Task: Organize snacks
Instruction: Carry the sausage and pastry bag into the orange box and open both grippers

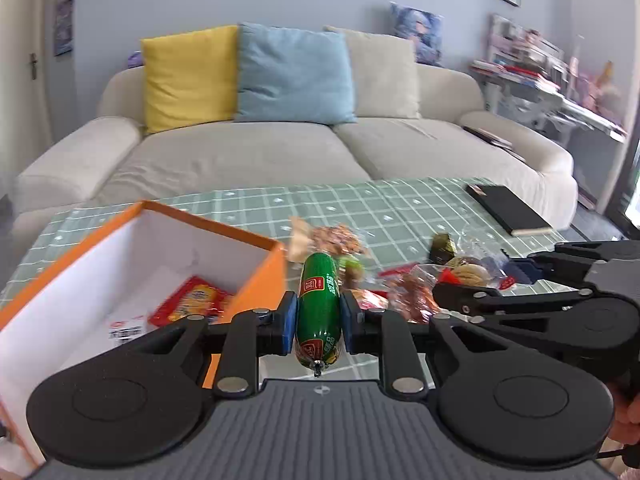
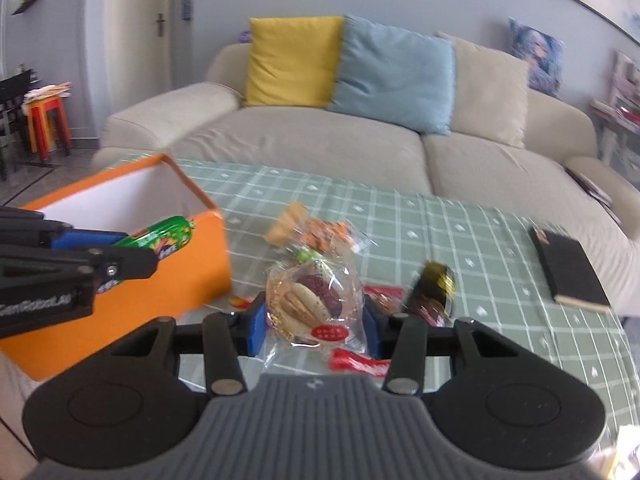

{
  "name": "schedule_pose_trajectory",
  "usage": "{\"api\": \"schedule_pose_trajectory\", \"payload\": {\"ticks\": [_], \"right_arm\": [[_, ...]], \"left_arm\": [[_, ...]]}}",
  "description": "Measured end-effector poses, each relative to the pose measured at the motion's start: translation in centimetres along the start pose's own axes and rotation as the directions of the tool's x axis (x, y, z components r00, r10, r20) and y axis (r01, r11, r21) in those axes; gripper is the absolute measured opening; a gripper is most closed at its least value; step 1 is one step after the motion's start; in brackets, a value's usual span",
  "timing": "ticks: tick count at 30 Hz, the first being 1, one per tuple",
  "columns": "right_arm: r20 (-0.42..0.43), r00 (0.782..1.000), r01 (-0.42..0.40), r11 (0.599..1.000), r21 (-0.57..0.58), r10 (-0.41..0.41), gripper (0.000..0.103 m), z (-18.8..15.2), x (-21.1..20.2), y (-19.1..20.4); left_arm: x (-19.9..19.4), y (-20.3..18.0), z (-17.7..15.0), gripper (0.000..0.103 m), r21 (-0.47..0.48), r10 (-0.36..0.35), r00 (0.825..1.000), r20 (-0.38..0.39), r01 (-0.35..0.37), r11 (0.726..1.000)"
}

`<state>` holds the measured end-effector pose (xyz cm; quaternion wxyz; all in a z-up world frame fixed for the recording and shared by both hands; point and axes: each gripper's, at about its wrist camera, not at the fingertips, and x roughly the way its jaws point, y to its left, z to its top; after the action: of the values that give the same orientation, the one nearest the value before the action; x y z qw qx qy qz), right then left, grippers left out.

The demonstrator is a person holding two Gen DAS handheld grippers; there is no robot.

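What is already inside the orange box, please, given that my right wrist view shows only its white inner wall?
Observer: A red and yellow snack packet lies on the floor of the orange box, beside a white printed sheet.
Operator: Thank you. How is the left gripper holding the green sausage?
Observer: The left gripper has its jaws shut on the green sausage at about mid-length, and the clipped end points back toward the camera.

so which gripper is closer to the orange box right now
Left. The left gripper, shut on the green sausage, is right beside the orange box; the right gripper, gripping the bagged pastry, sits farther right.
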<state>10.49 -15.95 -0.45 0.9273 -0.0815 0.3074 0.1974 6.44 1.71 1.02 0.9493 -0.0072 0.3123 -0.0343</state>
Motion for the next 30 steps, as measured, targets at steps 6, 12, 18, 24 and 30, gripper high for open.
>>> {"api": "schedule_pose_trajectory", "payload": {"ticks": [6,12,18,24,30], "right_arm": [[0.023,0.995,-0.095,0.993,-0.076,0.097,0.045,3.3,-0.3,2.9],[0.01,0.98,-0.191,0.96,-0.204,0.197,0.045,6.2,0.8,7.4],[-0.074,0.97,-0.243,0.926,-0.288,0.232,0.045,8.4,3.9,11.5],[-0.177,0.957,-0.28,0.899,-0.337,0.232,0.045,9.2,7.3,14.7],[-0.321,0.919,-0.349,0.855,-0.383,0.231,0.044,9.3,10.9,17.6]], "left_arm": [[-1.0,3.4,1.1,0.025,-0.078,0.071,0.997,0.001,-0.071,0.994],[-1.3,7.6,1.3,0.025,-0.166,0.162,0.987,-0.026,-0.164,0.973],[-0.4,11.4,1.4,0.025,-0.201,0.224,0.971,-0.088,-0.237,0.95],[1.8,13.8,0.7,0.025,-0.168,0.257,0.953,-0.163,-0.284,0.944],[4.7,15.3,-0.2,0.025,-0.135,0.266,0.921,-0.285,-0.313,0.94]]}}
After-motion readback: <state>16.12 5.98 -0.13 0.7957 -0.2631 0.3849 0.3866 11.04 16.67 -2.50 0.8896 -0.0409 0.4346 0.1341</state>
